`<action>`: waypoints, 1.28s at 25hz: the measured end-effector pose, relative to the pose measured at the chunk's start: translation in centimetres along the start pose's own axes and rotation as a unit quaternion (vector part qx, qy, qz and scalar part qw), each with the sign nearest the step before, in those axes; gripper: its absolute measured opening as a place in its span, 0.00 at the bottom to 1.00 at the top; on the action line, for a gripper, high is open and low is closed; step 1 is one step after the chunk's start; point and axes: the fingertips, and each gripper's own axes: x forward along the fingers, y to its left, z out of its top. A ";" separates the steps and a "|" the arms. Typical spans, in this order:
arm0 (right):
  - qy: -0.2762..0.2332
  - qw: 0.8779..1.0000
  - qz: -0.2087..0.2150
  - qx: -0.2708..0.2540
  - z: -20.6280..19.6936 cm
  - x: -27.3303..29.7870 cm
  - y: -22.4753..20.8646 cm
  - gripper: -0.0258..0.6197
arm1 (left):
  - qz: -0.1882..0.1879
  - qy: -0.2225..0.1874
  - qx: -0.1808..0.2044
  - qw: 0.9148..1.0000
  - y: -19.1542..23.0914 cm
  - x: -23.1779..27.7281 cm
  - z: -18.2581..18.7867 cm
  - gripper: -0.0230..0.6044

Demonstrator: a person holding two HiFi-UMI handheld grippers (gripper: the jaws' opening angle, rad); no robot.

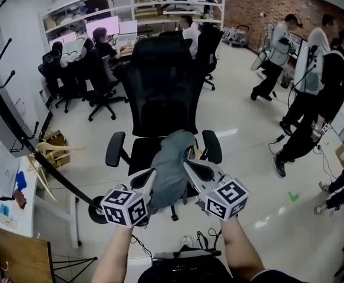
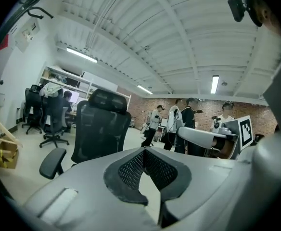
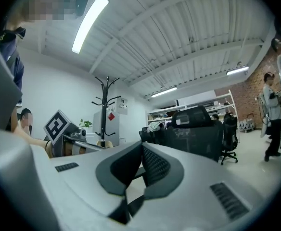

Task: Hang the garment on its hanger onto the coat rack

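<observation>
Hazard one: loss of load. The garment (image 1: 171, 170) hangs between the tips of the left gripper (image 1: 153, 175) and the right gripper (image 1: 187, 165), touching both, above the floor in front of the office chair (image 1: 160, 81). Both grippers are clenched, jaws tip to tip, yet neither gripper view shows cloth or hanger between the pads. What bears the garment cannot be told, and its own hanger is not clearly visible. If it merely rests there, spreading or tilting the hands would probably drop it. Hazard two: snagging. The chair stands directly ahead, so the hanging cloth may catch an armrest. Hazard three: the coat rack (image 3: 107, 109) stands well apart, at the left edge of the floor. Its pole is slender, and a sideways push while hooking may rock it or dislodge the bare wooden hanger (image 1: 54, 150) beside the pole. Count: one garment, one coat rack, two grippers, one near chair, one bare wooden hanger as far as can be made out, and several people in the background, too overlapped for a firm count.
</observation>
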 end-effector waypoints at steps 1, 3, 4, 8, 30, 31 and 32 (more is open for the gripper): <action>-0.001 1.000 -0.004 0.001 0.1 0.2 -1.4 0.06 | -0.002 0.001 0.001 1.000 0.1 1.3 0.3 0.04; -0.002 1.000 -0.011 0.002 0.2 0.6 -4.0 0.06 | -0.005 0.003 0.002 1.000 0.1 3.8 0.7 0.04; -0.001 1.000 -0.014 0.002 0.3 0.7 -5.2 0.06 | -0.006 0.003 0.001 1.000 0.2 4.9 0.8 0.04; 0.005 0.999 -0.032 0.003 0.2 1.2 -9.6 0.06 | -0.016 0.004 0.002 1.000 0.1 8.9 1.5 0.04; 0.075 0.973 -0.205 0.072 -10.9 3.3 -16.8 0.10 | -0.085 0.079 0.001 0.993 5.5 18.9 -4.5 0.04; 0.081 0.971 -0.212 0.082 -12.1 3.3 -16.8 0.10 | -0.085 0.084 -0.001 0.993 5.8 18.9 -5.3 0.04; 0.088 0.968 -0.216 0.094 -13.5 3.4 -16.7 0.13 | -0.086 0.088 -0.004 0.992 6.2 19.0 -6.2 0.04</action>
